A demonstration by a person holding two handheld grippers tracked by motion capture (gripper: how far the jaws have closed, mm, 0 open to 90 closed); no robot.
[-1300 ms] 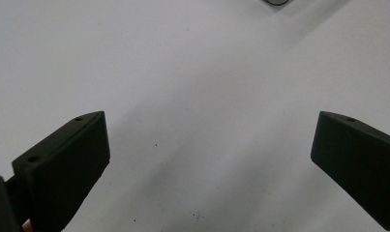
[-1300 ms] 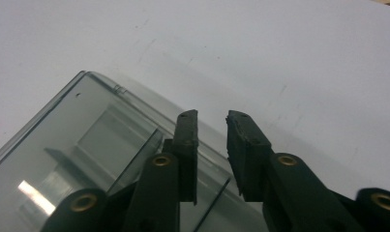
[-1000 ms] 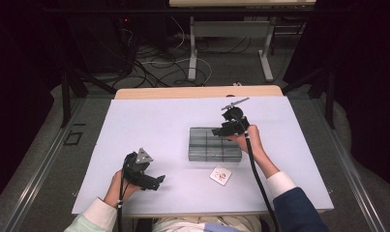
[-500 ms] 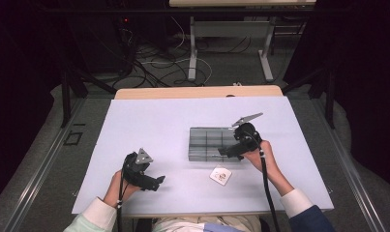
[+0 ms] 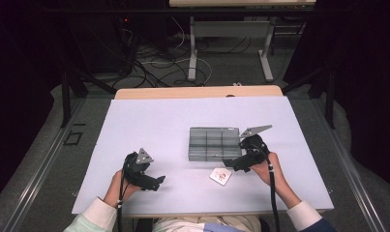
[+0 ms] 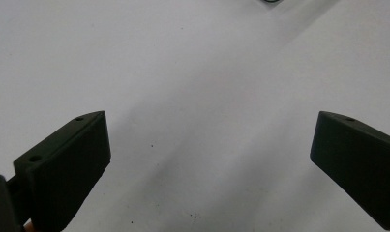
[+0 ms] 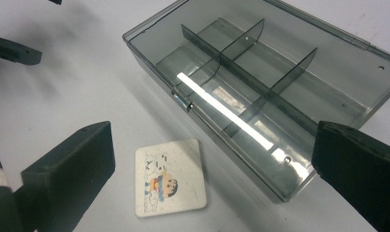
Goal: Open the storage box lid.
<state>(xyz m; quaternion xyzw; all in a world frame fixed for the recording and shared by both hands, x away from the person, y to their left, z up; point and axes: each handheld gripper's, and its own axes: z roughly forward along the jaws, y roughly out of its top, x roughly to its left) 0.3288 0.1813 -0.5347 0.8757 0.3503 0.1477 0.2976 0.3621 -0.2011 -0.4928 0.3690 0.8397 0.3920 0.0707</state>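
The left gripper (image 5: 156, 182) is resting near the worktop's (image 5: 149, 125) front edge, its fingers spread wide with nothing between them. Farther right, the right gripper (image 5: 230, 164) is hovering low with fingers that have just been opening, now released and empty. The small square tile (image 7: 170, 178) (a cartoon figure printed on it) is lying flat just ahead of those fingers, between them in the right gripper view. Just beyond it, apart, is sitting the smoky clear divided box (image 7: 279, 92).
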